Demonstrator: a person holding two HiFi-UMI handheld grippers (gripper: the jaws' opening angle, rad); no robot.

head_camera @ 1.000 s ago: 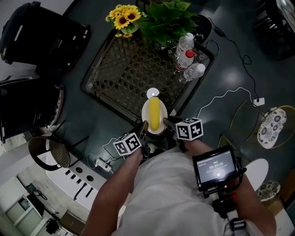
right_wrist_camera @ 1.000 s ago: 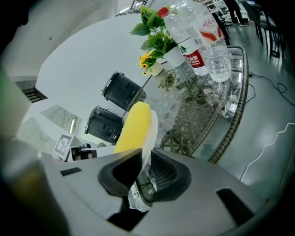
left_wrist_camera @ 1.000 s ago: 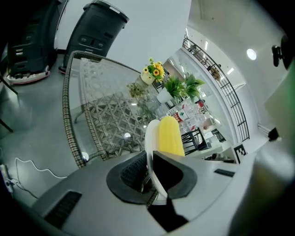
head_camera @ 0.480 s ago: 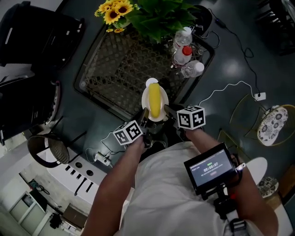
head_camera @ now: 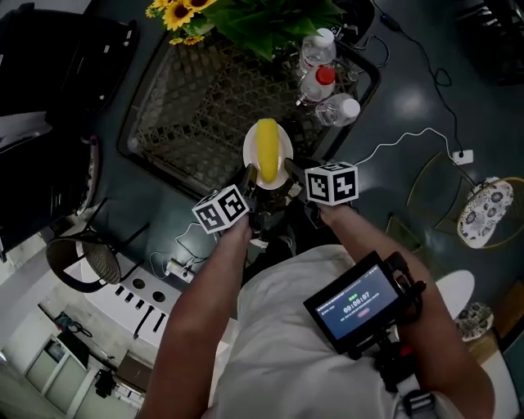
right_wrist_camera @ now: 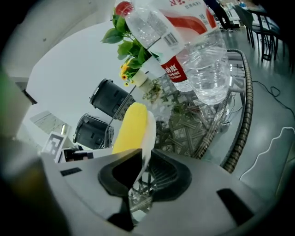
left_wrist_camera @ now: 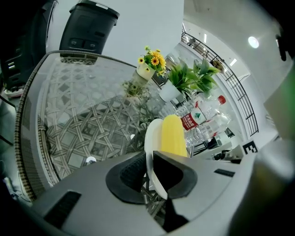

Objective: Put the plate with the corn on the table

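Note:
A white plate [head_camera: 248,147] carries a yellow corn cob [head_camera: 267,149] over the near edge of the glass table with a woven base [head_camera: 188,98]. My left gripper [head_camera: 249,176] is shut on the plate's left rim [left_wrist_camera: 152,138], with the corn [left_wrist_camera: 173,137] beside its jaw. My right gripper [head_camera: 289,170] is shut on the right rim [right_wrist_camera: 148,133], with the corn [right_wrist_camera: 130,128] lying on the plate's inner side. I cannot tell whether the plate touches the glass.
Three water bottles [head_camera: 321,82] stand at the table's far right corner, close to the plate. Sunflowers [head_camera: 173,11] and a green plant [head_camera: 262,20] sit at the far edge. A black bin [left_wrist_camera: 90,25] stands beyond the table, a chair [head_camera: 86,262] at the left.
Both grippers have carried the plate with the corn forward, from the table's near edge to further over the glass, and slightly lower.

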